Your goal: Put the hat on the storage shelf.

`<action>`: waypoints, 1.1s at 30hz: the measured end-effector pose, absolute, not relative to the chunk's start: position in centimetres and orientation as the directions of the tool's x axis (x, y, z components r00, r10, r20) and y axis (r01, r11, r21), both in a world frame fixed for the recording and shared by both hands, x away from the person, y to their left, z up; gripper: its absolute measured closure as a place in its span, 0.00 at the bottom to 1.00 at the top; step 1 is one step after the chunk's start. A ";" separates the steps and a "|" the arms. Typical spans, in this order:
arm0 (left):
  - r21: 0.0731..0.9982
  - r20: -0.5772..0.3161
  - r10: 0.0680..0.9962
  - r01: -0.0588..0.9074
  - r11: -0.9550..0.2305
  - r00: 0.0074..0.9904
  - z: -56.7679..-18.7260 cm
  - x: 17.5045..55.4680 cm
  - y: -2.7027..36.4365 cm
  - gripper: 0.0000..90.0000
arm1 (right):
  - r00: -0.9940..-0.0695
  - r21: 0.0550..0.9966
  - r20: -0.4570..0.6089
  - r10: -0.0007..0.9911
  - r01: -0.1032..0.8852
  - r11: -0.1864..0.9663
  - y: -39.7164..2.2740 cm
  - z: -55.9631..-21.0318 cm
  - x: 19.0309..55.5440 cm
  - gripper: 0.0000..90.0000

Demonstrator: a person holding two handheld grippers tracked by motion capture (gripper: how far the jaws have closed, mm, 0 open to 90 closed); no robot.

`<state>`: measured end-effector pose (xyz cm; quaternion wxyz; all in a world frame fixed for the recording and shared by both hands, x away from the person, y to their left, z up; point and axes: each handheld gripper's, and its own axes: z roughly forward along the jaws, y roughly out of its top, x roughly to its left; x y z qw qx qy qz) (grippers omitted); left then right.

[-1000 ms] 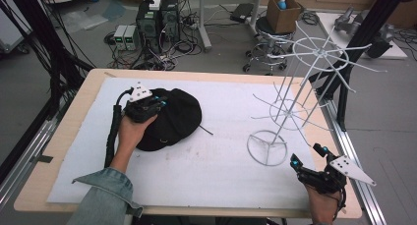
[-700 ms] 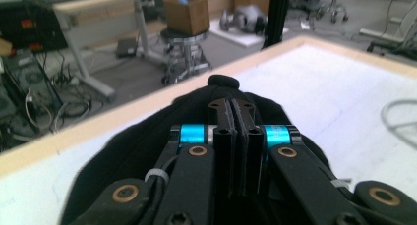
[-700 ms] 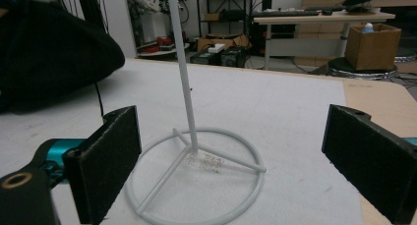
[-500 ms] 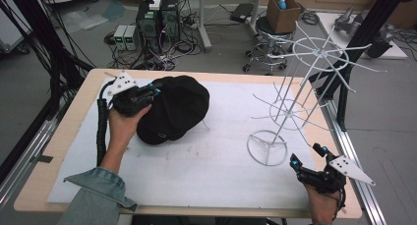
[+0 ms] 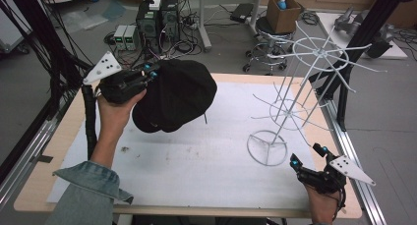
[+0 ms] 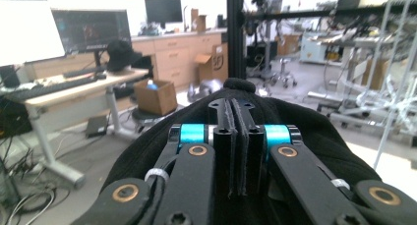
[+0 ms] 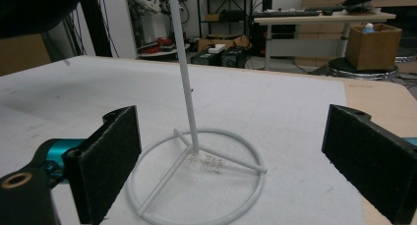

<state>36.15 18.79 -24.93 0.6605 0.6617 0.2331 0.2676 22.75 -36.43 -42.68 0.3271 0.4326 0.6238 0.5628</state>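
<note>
The black cap (image 5: 177,99) hangs in the air above the far left part of the table, clear of the white mat (image 5: 196,151), and we hold it with the left gripper (image 5: 150,75). In the left gripper view the two jaws stand pressed together with a fold of the cap's fabric (image 6: 305,131) pinched between them, so the grip is on a thin edge only. The rest of the cap droops below and to the right of the hand.

We judge that the step in hand is to carry the cap to the white wire rack (image 5: 314,87) and hang it on one arm. To do this well, we should keep the pinch firm, move the cap level and slowly, and bring its open side over the tip of a wire arm before we lower it.

The right gripper (image 5: 307,161) waits near the table's front right corner, its jaws wide apart and empty, pointing at the rack's ring base (image 7: 196,178). It can press this base, because the rack looks light and may tip when the cap pulls on one arm.

Between cap and rack the mat is free, so the way is open. The thin arms stick out on all sides, some beyond the right table edge (image 5: 339,136), and the cap may catch on them.
</note>
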 end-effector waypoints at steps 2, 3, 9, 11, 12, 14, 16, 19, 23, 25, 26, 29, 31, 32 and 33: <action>0.999 0.031 0.654 -0.043 0.003 0.756 -24.1 36.2 18.9 0.97 | -0.412 0.985 0.077 0.908 0.171 -0.006 -36.4 -42.7 22.8 0.08; 0.999 0.029 0.652 -0.048 0.010 0.758 -23.7 36.2 18.9 0.97 | -0.412 0.985 0.080 0.907 0.173 -0.009 -36.4 -42.7 22.8 0.08; 0.997 0.042 0.632 -0.075 0.025 0.774 -21.6 36.4 18.7 0.97 | -0.413 0.985 0.079 0.907 0.172 -0.007 -36.5 -42.7 22.8 0.08; 0.996 0.045 0.626 -0.083 0.031 0.779 -21.0 36.5 18.6 0.97 | -0.413 0.985 0.081 0.907 0.173 -0.009 -36.5 -42.7 22.8 0.08; 0.996 0.048 0.622 -0.087 0.033 0.781 -20.6 36.6 18.6 0.97 | -0.414 0.985 0.081 0.907 0.173 -0.009 -36.5 -42.7 22.8 0.08; 0.995 0.056 0.617 -0.097 0.034 0.785 -19.9 36.6 18.4 0.97 | -0.414 0.985 0.080 0.907 0.174 -0.008 -36.5 -42.7 22.8 0.08; 0.994 0.055 0.606 -0.104 0.045 0.793 -19.3 36.7 18.3 0.97 | -0.414 0.985 0.076 0.907 0.170 -0.005 -36.6 -42.7 22.8 0.08; 0.992 0.054 0.596 -0.112 0.061 0.801 -18.5 36.8 18.2 0.97 | -0.414 0.985 0.075 0.907 0.170 -0.004 -36.6 -42.7 22.8 0.08; 0.990 0.062 0.586 -0.123 0.065 0.808 -17.4 36.8 17.9 0.97 | -0.414 0.985 0.078 0.907 0.170 -0.007 -36.6 -42.8 22.8 0.08; 0.989 0.077 0.579 -0.137 0.060 0.812 -16.8 36.8 17.8 0.97 | -0.415 0.986 0.076 0.907 0.167 -0.006 -36.6 -42.7 22.8 0.08; 0.988 0.087 0.574 -0.145 0.055 0.814 -16.5 36.8 17.7 0.97 | -0.414 0.985 0.079 0.907 0.170 -0.008 -36.5 -42.7 22.8 0.08; 0.987 0.103 0.566 -0.155 0.045 0.818 -15.8 36.9 17.7 0.97 | -0.416 0.985 0.078 0.906 0.170 -0.007 -36.5 -42.7 22.8 0.08; 0.986 0.108 0.562 -0.162 0.047 0.820 -15.3 36.9 17.5 0.97 | -0.415 0.985 0.077 0.906 0.170 -0.006 -36.5 -42.7 22.8 0.08; 0.985 0.113 0.558 -0.166 0.045 0.822 -15.0 37.0 17.5 0.97 | -0.417 0.986 0.078 0.906 0.169 -0.007 -36.6 -42.7 22.8 0.08; 0.985 0.112 0.554 -0.167 0.049 0.825 -14.7 37.0 17.4 0.97 | -0.417 0.985 0.079 0.905 0.170 -0.008 -36.6 -42.8 22.8 0.08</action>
